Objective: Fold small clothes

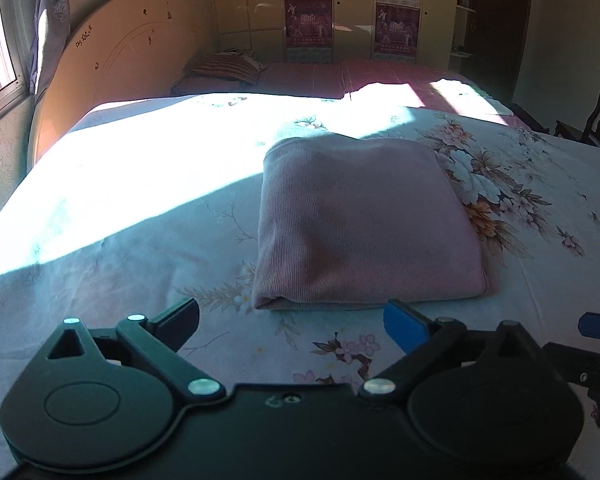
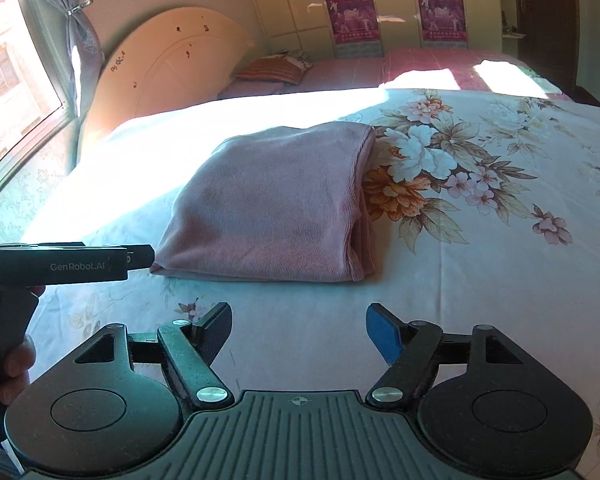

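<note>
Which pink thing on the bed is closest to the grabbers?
The folded pink garment, lying on the floral sheet just beyond both open grippers. The striped pillow sits far back by the headboard.

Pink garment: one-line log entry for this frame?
pink garment: folded, flat on floral bedsheet | left gripper: open, empty, short of garment | right gripper: open, empty | contact: none
</note>
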Motion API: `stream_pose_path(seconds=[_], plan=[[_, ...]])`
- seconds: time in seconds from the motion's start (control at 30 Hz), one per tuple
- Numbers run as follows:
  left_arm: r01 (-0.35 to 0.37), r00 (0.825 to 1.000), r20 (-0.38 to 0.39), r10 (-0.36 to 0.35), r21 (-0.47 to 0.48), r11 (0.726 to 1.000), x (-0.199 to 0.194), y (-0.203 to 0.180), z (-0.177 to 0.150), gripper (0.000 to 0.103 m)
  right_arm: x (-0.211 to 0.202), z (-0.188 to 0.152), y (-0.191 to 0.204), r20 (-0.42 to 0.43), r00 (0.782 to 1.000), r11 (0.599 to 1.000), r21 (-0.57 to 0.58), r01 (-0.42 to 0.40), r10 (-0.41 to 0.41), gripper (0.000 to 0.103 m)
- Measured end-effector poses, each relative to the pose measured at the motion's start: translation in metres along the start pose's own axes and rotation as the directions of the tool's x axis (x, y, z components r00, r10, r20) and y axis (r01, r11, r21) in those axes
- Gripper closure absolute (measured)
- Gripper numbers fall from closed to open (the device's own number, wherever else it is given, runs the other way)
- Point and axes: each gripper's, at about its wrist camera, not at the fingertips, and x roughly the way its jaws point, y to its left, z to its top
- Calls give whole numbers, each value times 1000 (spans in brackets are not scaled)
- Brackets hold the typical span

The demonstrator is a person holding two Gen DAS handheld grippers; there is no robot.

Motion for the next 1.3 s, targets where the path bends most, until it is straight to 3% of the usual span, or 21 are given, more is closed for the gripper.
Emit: stream_pose_path(seconds=[0.07,0.13,0.2,0.37,0.53,0.73,1.0,1.3], plan=[[-2,1000,11,2,-10,1000,-30,-2,-11,3,-24,-8,6,22,1000,1000,-30,6,-5,27],[2,1000,19,-2,-23,1000,-58,-5,-23,3,-51,-19,12,56,998,998,-48,28,-25,13],[3,1000,31,-2,-26,1000,-81,-9,-34,3,-76,-30,17,99,994,996,-66,59,-52,8],[0,998,66,1,-28,1000,-142,-22,-61,1,-142,-54,32,230,962,984,-63,167,-149,2],[-8,994,111,12,-34,999,-187,-29,-77,1,-191,-75,41,321,933,982,-30,184,-165,1],[-24,988,152,32,-53,998,-218,-27,-89,1,-221,-88,53,389,903,979,-17,205,-182,1],[-48,977,203,67,-98,994,-240,-19,-93,1,-236,-96,63,427,883,974,-29,226,-192,1],[-62,969,232,88,-115,991,-248,-15,-95,1,-235,-99,65,428,884,974,-30,223,-189,1]])
